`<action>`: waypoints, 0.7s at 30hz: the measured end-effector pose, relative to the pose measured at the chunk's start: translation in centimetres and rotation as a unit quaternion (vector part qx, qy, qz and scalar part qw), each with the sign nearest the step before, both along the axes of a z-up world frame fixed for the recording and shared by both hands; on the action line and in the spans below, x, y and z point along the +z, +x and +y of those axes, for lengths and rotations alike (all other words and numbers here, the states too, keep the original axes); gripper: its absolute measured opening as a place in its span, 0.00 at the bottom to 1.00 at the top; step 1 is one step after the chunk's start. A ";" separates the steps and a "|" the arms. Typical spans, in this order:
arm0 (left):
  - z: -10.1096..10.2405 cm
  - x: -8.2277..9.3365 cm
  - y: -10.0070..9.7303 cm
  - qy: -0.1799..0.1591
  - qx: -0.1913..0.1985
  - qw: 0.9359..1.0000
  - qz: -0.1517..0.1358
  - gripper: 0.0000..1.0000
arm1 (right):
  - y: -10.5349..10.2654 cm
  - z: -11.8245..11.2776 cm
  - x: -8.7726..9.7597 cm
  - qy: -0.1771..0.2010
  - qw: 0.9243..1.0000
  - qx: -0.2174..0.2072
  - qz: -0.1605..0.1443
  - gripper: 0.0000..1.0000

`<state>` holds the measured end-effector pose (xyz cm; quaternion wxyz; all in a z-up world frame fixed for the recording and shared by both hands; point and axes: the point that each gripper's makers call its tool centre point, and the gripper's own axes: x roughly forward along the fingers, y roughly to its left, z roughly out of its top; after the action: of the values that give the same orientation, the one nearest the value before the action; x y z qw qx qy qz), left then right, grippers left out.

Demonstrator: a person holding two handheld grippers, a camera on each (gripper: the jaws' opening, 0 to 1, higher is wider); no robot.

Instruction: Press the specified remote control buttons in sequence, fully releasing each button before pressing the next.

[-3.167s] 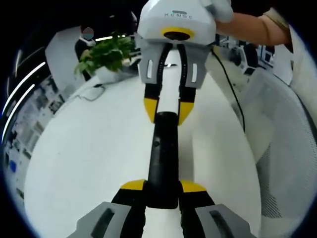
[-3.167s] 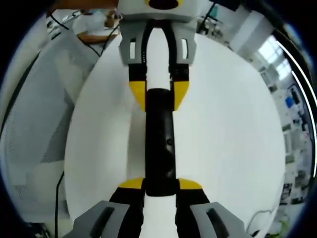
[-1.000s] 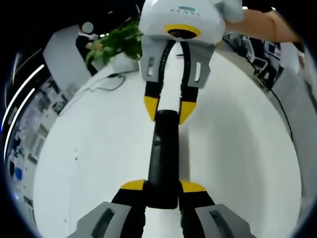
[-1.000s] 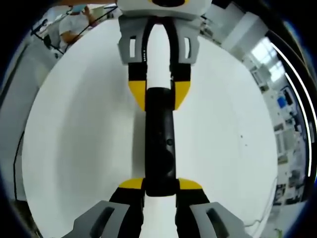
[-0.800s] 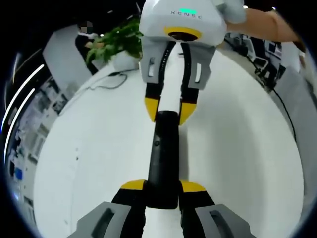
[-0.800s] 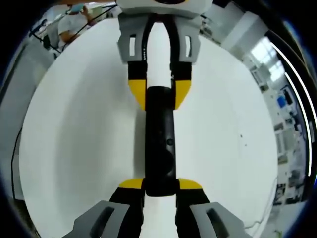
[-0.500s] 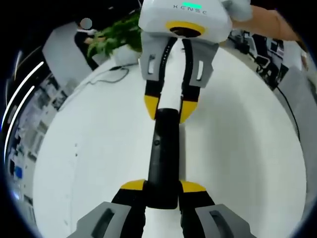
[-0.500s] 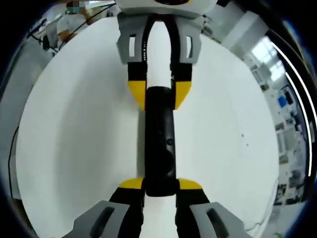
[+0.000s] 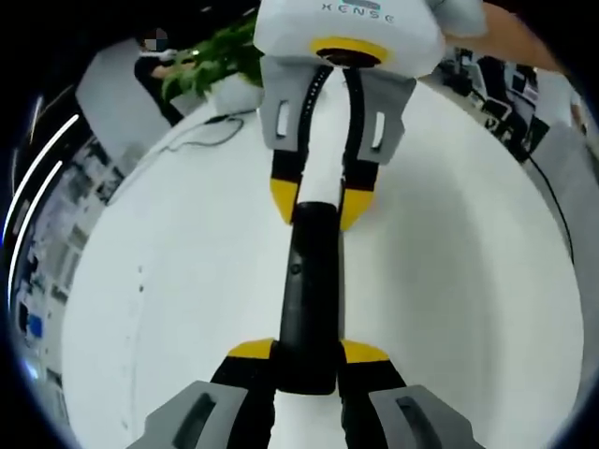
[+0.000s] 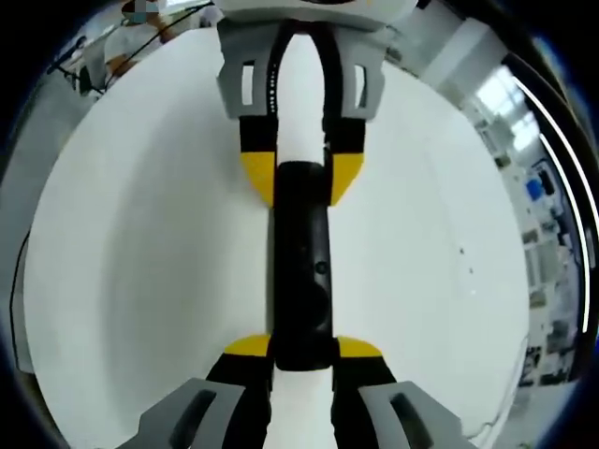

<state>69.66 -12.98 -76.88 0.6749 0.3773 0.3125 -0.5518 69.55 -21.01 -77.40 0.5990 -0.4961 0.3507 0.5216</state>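
**Remote clamped at both ends, no button under pressure**

The slim black plastic remote control (image 9: 309,290) runs along the 6-to-12 o'clock line of the left gripper view, held above the round white desk (image 9: 168,309). The left tool (image 9: 307,354) is closed narrow on its near end, yellow-tipped jaws on either side. The right tool (image 9: 318,201) comes in from 12 o'clock and pinches the far end. The right gripper view mirrors this: the right tool (image 10: 304,349) grips the remote (image 10: 301,267) at 6 o'clock, and the left tool (image 10: 301,178) grips it at 12 o'clock.

To press well, I judge that one tool should keep its clamp while the other lets go, narrows, and comes down square on the target button, then lifts fully clear before the next press. Keeping the remote level and central should keep it in sight.

Hard to make out: the remote shows a narrow face with a small round mark (image 10: 321,268); which button is wanted I cannot tell. A green leafy plant (image 9: 211,61) sits at 11 o'clock, cut off by the rim.
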 end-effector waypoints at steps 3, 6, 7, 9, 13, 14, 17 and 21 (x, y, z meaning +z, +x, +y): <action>0.0 0.0 0.1 0.000 -0.003 1.000 0.000 0.24 | 0.0 0.0 0.0 -0.002 1.000 0.001 0.003 0.21; -0.1 -0.1 0.1 0.007 -0.008 1.000 -0.003 0.24 | -0.1 0.0 0.0 -0.002 1.000 -0.001 0.008 0.21; -0.1 -0.1 0.2 0.010 -0.009 1.000 -0.005 0.24 | 0.1 0.0 -0.1 -0.003 1.000 0.000 0.010 0.21; -0.1 -0.1 0.2 0.012 -0.008 1.000 -0.005 0.24 | 0.2 0.0 -0.1 -0.005 1.000 -0.003 0.016 0.21; -0.1 -0.1 0.3 0.014 -0.006 1.000 -0.001 0.24 | 0.3 -0.2 -0.2 -0.011 1.000 -0.002 0.026 0.21; -0.1 -0.1 0.4 0.014 -0.005 1.000 0.001 0.24 | 0.4 -0.2 -0.3 -0.011 0.999 -0.003 0.030 0.21; 0.0 -0.2 0.4 0.015 -0.001 1.000 0.005 0.24 | 0.8 -0.2 -0.4 -0.012 0.999 -0.004 0.038 0.21; 0.1 -0.2 0.4 0.016 0.003 1.000 0.009 0.24 | 0.4 -0.1 -0.4 -0.017 0.999 0.001 0.042 0.21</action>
<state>70.07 -12.89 -77.13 0.6676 0.3823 0.3282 -0.5481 69.92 -21.09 -77.79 0.5752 -0.4842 0.3837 0.5362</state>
